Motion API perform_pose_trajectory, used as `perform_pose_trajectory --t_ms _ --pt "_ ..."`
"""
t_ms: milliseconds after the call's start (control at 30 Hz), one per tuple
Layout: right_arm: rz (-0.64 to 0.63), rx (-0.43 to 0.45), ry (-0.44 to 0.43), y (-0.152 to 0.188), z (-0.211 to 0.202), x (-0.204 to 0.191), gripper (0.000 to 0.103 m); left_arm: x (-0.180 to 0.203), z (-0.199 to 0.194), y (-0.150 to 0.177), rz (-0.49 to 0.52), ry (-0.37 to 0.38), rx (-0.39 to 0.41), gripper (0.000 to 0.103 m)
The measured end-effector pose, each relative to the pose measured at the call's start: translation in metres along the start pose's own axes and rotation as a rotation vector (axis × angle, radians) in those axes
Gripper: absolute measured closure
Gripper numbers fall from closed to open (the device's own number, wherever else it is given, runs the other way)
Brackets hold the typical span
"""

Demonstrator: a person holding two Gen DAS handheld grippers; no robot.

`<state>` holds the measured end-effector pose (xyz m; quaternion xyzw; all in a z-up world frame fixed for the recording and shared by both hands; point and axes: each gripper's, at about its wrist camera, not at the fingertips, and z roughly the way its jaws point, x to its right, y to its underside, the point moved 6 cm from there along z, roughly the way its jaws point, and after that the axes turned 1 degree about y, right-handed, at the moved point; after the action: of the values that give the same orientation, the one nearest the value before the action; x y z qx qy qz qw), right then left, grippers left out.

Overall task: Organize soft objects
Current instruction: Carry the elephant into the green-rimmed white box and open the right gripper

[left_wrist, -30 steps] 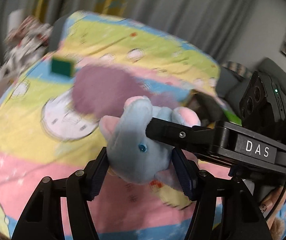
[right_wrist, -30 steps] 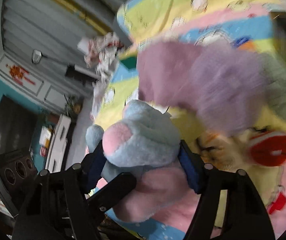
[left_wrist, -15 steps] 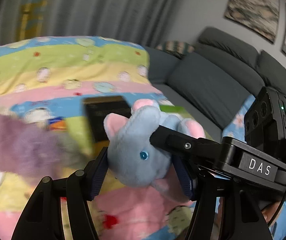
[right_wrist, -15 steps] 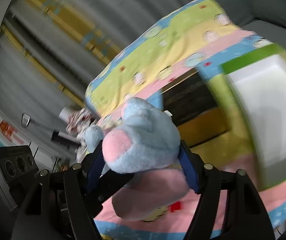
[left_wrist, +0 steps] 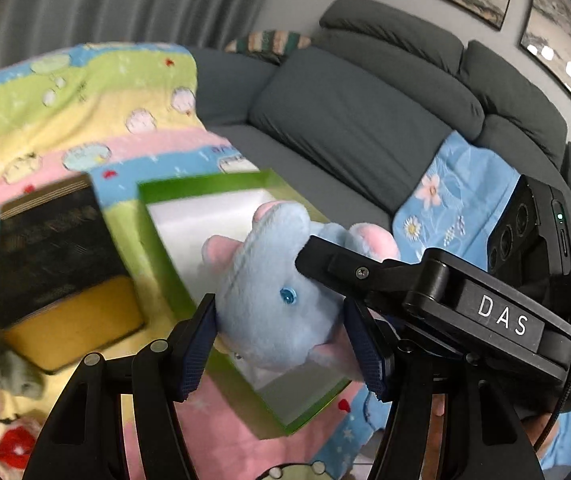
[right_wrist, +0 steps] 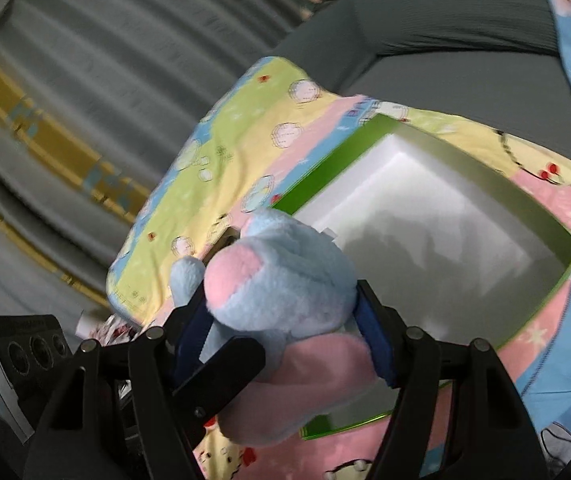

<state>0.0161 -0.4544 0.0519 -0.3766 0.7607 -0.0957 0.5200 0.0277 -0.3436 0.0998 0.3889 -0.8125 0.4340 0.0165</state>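
A blue and pink plush toy [left_wrist: 277, 292] hangs in the air, held from two sides. My left gripper [left_wrist: 285, 344] is shut on its head, blue pads pressed into both cheeks. My right gripper [right_wrist: 281, 340] is shut on the same plush toy [right_wrist: 285, 280] from the other side; one of its black fingers [left_wrist: 341, 272] lies across the toy in the left wrist view. Below and beyond the toy sits an open green box [left_wrist: 153, 196] with a white, empty inside [right_wrist: 437, 220] on a pastel cartoon blanket [left_wrist: 97, 120].
A black and yellow box [left_wrist: 57, 264] lies left of the green box [right_wrist: 325, 160]. A grey plush [left_wrist: 9, 364] and a red item [left_wrist: 13, 444] sit at the lower left. A grey sofa [left_wrist: 365, 112] with a blue floral cloth [left_wrist: 445, 200] stands behind. Grey curtains [right_wrist: 125, 80] hang beyond the blanket.
Both grippers swung sideways together with the plush toy, away from the purple plush and over to the green box, which now lies right under the toy. Both grips stayed the same.
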Motion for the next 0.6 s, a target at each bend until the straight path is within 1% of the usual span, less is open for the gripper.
perform_pose_trajectory --t_ms 100,200,267,333,367,467,500,533,567,600 --pt "0.016 0.005 0.044 -0.001 0.004 0.012 0.034 0.003 0.013 0.005 -0.009 0.01 -0.029 0.039" --pt "0.031 0.007 0.074 -0.001 0.003 0.021 0.033 0.004 0.018 0.009 -0.011 -0.003 -0.046 0.039" --pt "0.037 0.019 0.091 -0.001 0.0 0.022 0.029 0.005 0.018 0.009 -0.005 -0.004 -0.046 0.039" --pt "0.036 0.031 0.089 -0.001 -0.004 0.021 0.019 0.007 0.015 0.01 -0.002 0.014 -0.044 0.039" --pt "0.026 0.035 0.091 0.0 -0.007 0.019 0.018 0.007 0.012 0.01 -0.004 0.016 -0.042 0.036" --pt "-0.006 0.056 0.123 0.001 -0.016 0.013 0.013 0.007 -0.002 0.011 -0.001 0.008 -0.03 0.035" --pt "-0.015 0.061 0.136 0.001 -0.018 0.011 0.01 0.006 -0.005 0.011 -0.003 0.003 -0.027 0.033" --pt "-0.025 0.067 0.15 0.002 -0.021 0.009 0.008 0.004 -0.01 0.011 -0.014 -0.001 -0.023 0.029" --pt "-0.034 0.076 0.16 0.004 -0.025 0.006 0.006 0.001 -0.017 0.013 -0.032 -0.007 -0.019 0.019" --pt "-0.039 0.084 0.167 0.006 -0.029 0.003 0.002 -0.003 -0.022 0.014 -0.05 -0.012 -0.013 0.017"
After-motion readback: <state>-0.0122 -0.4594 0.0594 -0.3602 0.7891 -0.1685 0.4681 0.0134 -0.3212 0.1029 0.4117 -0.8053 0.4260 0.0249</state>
